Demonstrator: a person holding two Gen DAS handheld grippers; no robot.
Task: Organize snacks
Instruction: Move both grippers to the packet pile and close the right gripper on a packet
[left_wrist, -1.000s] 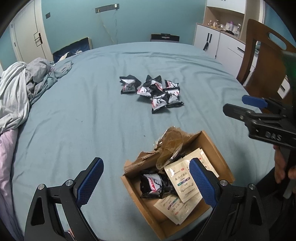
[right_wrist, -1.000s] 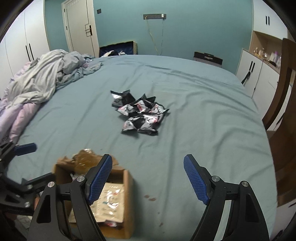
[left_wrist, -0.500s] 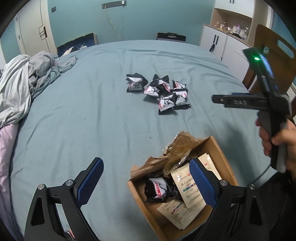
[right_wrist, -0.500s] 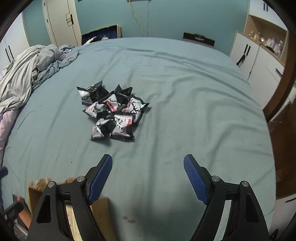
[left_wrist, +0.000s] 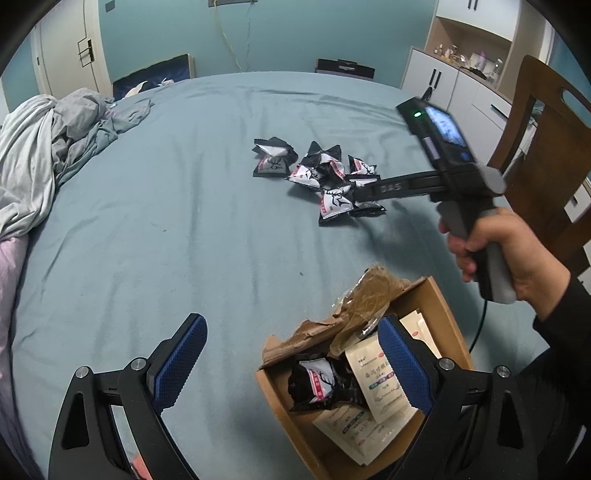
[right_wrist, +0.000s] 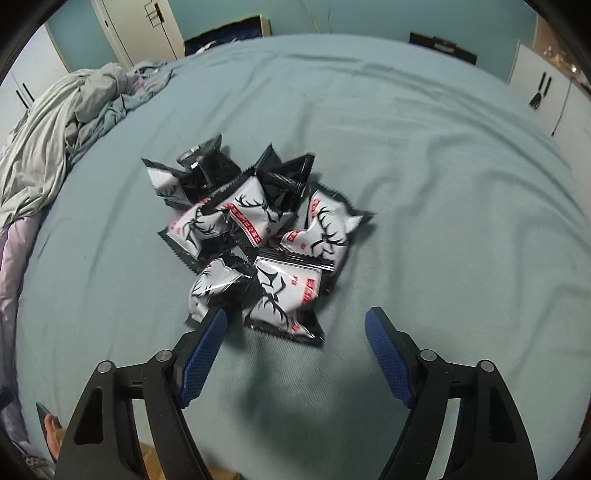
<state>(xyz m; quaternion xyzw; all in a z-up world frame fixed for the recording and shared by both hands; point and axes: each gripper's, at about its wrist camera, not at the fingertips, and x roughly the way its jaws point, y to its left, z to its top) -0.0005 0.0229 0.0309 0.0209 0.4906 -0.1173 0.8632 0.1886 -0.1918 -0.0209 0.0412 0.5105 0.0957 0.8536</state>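
Right gripper (right_wrist: 293, 343) hangs just short of the packets (right_wrist: 258, 236) heaped mid-bed, jaws closing on nothing; next, pinch the nearest for the box (left_wrist: 448, 321), left gripper (left_wrist: 291, 363) idly agape.

Cardboard box (left_wrist: 439, 295) cut off at the bottom edge, its sachets' (left_wrist: 384, 387) print too small

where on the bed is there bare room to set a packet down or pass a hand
Bare sheet lies between the crumpled blanket and the snack pile, and between that pile and the cardboard box. It is crowded at the pile, where the right claw is closing with nothing gripped, and inside the box, already holding sachets.
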